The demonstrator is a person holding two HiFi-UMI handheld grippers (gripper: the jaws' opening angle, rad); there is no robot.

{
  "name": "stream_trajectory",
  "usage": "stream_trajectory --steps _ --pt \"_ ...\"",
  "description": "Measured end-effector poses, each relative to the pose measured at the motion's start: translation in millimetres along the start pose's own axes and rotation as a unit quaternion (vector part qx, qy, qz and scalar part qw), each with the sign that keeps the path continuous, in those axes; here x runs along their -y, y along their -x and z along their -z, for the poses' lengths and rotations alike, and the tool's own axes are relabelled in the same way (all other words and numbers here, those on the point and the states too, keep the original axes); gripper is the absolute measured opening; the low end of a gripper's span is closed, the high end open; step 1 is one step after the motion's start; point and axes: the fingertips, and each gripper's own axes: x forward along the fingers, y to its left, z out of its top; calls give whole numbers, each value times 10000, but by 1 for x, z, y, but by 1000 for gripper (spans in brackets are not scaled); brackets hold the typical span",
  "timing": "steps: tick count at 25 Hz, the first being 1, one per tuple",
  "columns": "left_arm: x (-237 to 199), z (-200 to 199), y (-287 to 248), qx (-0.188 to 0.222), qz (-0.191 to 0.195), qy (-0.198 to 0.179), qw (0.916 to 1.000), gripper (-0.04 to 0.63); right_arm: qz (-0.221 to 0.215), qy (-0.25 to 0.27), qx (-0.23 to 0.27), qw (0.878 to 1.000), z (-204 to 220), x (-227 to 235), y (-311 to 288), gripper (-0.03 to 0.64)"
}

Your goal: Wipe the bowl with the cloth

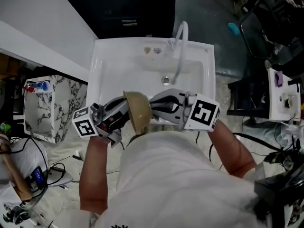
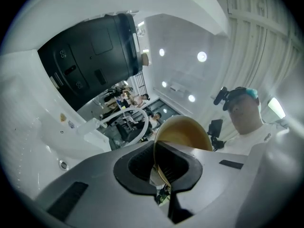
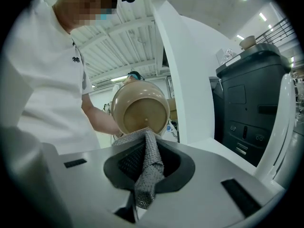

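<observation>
A tan bowl [image 1: 140, 110] is held on its side above the white sink [image 1: 102, 56]. My left gripper [image 1: 125, 113] is shut on its rim; in the left gripper view the thin rim [image 2: 159, 167] runs between the jaws and the bowl's hollow [image 2: 183, 132] faces the camera. My right gripper [image 1: 154, 106] comes from the other side, shut on a grey mesh cloth [image 3: 148, 172]. The cloth's far end reaches the lower edge of the bowl [image 3: 141, 109]. The cloth does not show in the head view.
A curved white faucet [image 1: 180, 46] rises over the basin, with the drain [image 1: 165, 80] below it. A marble-patterned box [image 1: 52, 103] stands at the left, cables [image 1: 61, 167] lie on the floor, and dark equipment [image 1: 273, 18] is at the right.
</observation>
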Motion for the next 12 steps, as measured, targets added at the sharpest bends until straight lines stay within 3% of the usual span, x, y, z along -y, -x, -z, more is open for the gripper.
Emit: stream_trajectory --steps 12 --pt "-24 4 2 241 -530 69 9983 18 -722 -12 129 9973 -1 -35 19 35"
